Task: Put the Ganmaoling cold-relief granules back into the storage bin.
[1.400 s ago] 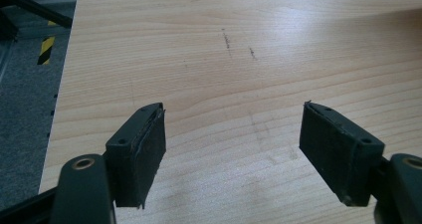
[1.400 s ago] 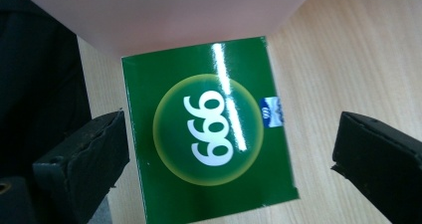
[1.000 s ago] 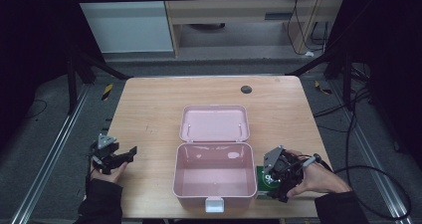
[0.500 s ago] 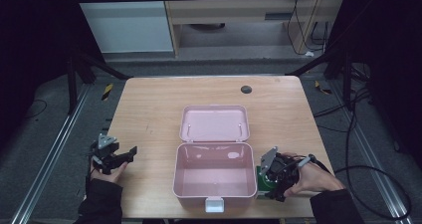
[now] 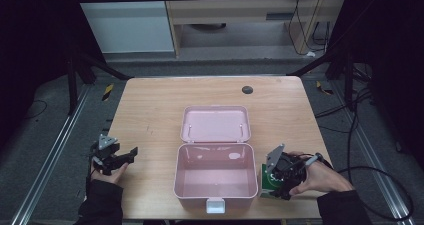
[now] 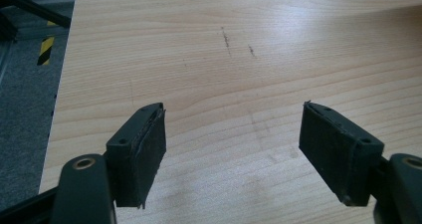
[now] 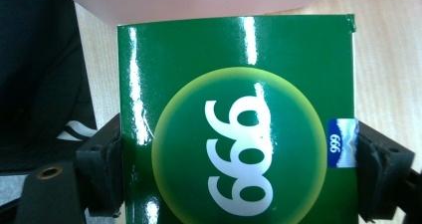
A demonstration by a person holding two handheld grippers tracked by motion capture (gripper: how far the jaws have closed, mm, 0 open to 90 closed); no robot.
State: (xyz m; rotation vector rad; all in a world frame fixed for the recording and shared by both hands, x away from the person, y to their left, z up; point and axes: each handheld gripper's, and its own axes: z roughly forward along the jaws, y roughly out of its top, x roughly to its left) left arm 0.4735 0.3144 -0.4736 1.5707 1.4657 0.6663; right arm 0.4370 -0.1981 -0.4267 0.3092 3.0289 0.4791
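At table's near right edge, right gripper has its 2 jaws pinching green box by its sides, just beside open pink case. Left gripper rests over bare wood table, jaws spread, nothing between.

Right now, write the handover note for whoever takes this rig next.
Left gripper: open, empty, at the table's left edge.
Right gripper: shut on the green box, beside the pink case's right wall.
Pink case: mid-table, lid open, nothing inside.
Done: green box gripped.
Left: probably lift it into the pink case and close the lid.
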